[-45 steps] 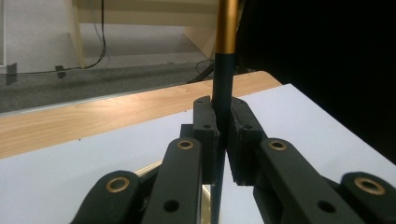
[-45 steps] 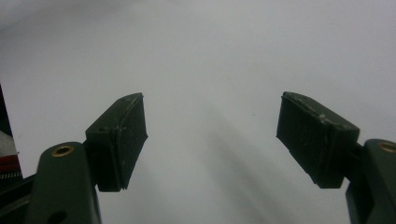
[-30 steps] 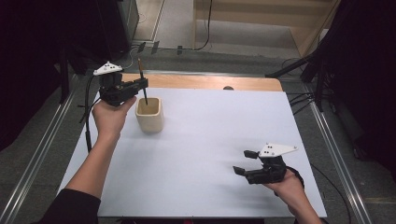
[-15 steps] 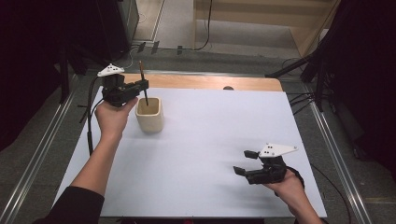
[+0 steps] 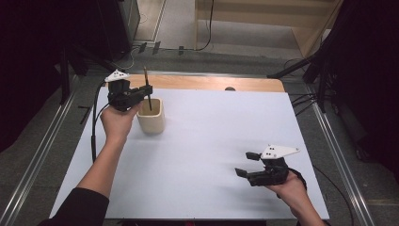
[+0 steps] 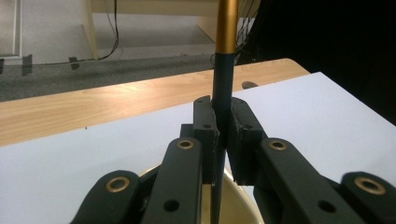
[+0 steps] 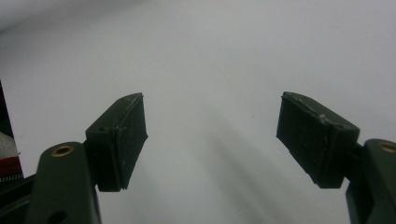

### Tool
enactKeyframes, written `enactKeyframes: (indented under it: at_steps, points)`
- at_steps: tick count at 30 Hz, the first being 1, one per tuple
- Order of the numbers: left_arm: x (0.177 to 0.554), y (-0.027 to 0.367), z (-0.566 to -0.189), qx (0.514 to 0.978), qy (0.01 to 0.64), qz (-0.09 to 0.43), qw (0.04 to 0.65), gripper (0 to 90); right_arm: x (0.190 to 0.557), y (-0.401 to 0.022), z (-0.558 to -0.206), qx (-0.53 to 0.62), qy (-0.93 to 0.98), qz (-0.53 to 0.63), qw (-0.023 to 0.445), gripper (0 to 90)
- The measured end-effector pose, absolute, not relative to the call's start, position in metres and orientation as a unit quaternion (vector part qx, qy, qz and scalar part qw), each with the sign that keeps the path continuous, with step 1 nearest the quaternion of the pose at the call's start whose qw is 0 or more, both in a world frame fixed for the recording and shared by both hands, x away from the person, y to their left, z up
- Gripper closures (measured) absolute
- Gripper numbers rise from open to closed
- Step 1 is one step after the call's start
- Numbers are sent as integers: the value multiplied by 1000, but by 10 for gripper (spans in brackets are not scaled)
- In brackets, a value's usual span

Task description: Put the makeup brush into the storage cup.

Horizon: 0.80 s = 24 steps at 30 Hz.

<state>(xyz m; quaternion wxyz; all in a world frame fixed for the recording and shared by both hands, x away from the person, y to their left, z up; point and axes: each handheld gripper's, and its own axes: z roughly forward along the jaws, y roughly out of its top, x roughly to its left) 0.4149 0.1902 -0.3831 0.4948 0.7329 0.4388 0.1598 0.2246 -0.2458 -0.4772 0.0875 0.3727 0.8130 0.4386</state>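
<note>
**Pen held over cup, drop-in step**

Left tool (image 5: pixel 142 92), upper left of the high view: jaws clamped tight on a thin dark pen-like stick with a gold upper section (image 6: pixel 223 84). In the left gripper view the stick stands near upright between the pads, gold part rising out of the top of the frame, lower end running down past the jaws toward the rim of the cream-coloured squarish cup (image 5: pixel 151 116). High view: stick leans a little, its lower end at or just inside the cup mouth; whether the tip touches the inside cannot be told.

Cup sits upright on the white sheet covering the tabletop (image 5: pixel 211 141), upper left, just beside the left hand (image 5: pixel 116 123). Bare wood strip shows along the far edge.

Right tool (image 5: pixel 248 164), lower right of the high view: jaws wide apart, nothing between them, only white sheet ahead in the right gripper view. Resting near the sheet, well apart from the cup.

Step, judged: placing the stick into the cup, insertion stage, not yet released.

Next move calls for: lower further so the stick end is well inside the cup, keep it clear of the rim, then part the jaws and lift away. Risk: catching the rim and tipping the cup.
</note>
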Motion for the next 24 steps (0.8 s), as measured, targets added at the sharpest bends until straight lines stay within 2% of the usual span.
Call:
enactKeyframes:
  at_steps: [24]
  points:
    - [410, 192, -404, 737, 433, 152, 495, 835, 225, -244, -478, 369, 815, 439, 84, 251]
